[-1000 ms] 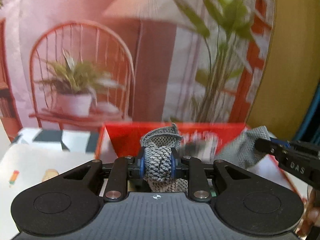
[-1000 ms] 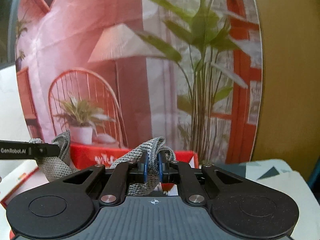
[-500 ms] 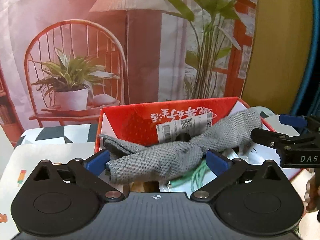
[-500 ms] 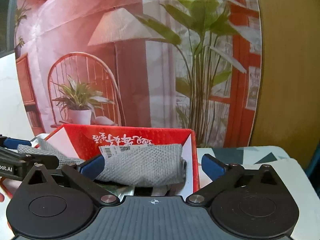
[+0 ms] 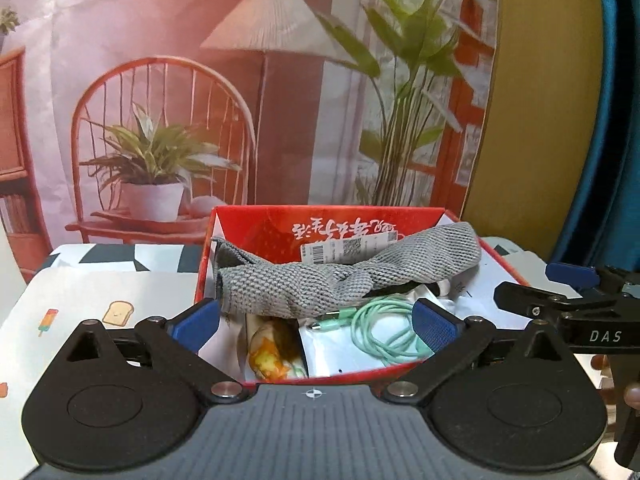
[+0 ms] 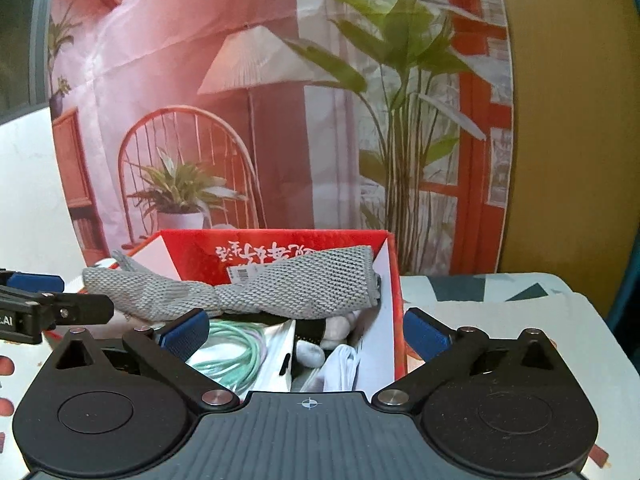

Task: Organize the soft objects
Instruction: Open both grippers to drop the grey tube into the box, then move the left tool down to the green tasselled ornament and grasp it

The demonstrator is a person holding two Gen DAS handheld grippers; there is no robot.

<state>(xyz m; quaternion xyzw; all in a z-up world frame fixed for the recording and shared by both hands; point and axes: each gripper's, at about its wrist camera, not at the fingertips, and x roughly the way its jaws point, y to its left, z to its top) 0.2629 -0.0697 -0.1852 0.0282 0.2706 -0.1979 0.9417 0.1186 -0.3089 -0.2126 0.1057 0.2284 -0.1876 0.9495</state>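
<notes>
A grey knitted cloth (image 5: 336, 276) lies draped across the top of an open red box (image 5: 256, 228), twisted in its middle. It also shows in the right wrist view (image 6: 288, 288), in the same red box (image 6: 394, 320). My left gripper (image 5: 314, 322) is open and empty, just in front of the box's near edge. My right gripper (image 6: 306, 330) is open and empty, at the box's near right corner. Each gripper shows at the edge of the other's view.
Inside the box lie a coiled mint-green cable (image 5: 380, 328), a white packet (image 5: 332, 348), a food-print wrapper (image 5: 268, 356) and white soft items (image 6: 340, 360). The box stands on a white patterned table (image 5: 100, 304). A printed backdrop (image 5: 240, 100) stands behind.
Both grippers held the grey cloth one second ago. They have opened, let it fall across the box, and drawn back a little.
</notes>
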